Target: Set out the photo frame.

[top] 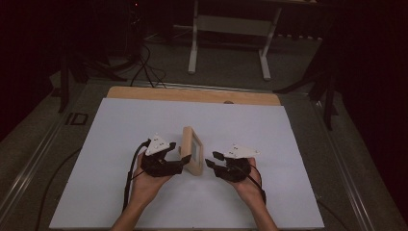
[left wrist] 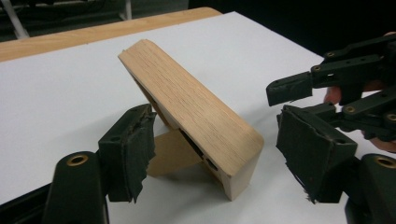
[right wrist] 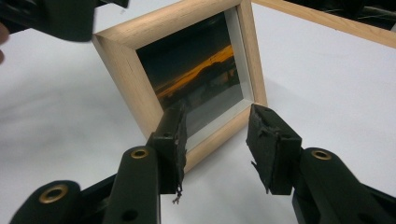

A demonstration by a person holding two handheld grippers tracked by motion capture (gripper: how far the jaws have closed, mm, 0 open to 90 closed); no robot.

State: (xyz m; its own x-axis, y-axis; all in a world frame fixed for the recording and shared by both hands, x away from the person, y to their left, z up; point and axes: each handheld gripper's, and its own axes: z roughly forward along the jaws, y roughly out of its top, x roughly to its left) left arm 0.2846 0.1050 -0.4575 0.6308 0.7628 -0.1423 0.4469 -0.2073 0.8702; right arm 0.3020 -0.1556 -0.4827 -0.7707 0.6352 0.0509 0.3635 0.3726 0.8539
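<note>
Frame [top: 192,149] stands near the middle of the white counter [top: 120,192], propped on its back stand [left wrist: 173,151] and leaning back, its photo side facing my right gripper [top: 215,160]. I hold my left gripper [top: 184,161] just behind the frame with its jaws spread wide on either side of the wooden edge, pads clear of it. My right gripper sits just in front, jaws apart, gripping nothing.
</note>
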